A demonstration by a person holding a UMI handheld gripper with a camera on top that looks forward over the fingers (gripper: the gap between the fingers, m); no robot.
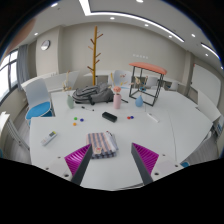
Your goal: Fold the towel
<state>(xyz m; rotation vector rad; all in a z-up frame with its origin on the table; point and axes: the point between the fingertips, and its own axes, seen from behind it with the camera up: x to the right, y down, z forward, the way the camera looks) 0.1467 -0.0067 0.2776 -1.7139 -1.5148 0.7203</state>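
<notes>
Gripper view: claw (113, 160) fingers apart, nothing between. Striped folded towel (102, 144) lies on white table (170, 125) just ahead, nearer left finger.

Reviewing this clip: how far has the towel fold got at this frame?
Done: I cannot tell; the striped towel already lies as a compact bundle on the white table, just ahead of the fingers. In hand: nothing. The tool is open, its fingers apart with the towel beyond them, not between them. Left: reaching the towel, gripping an edge and folding it.
</notes>
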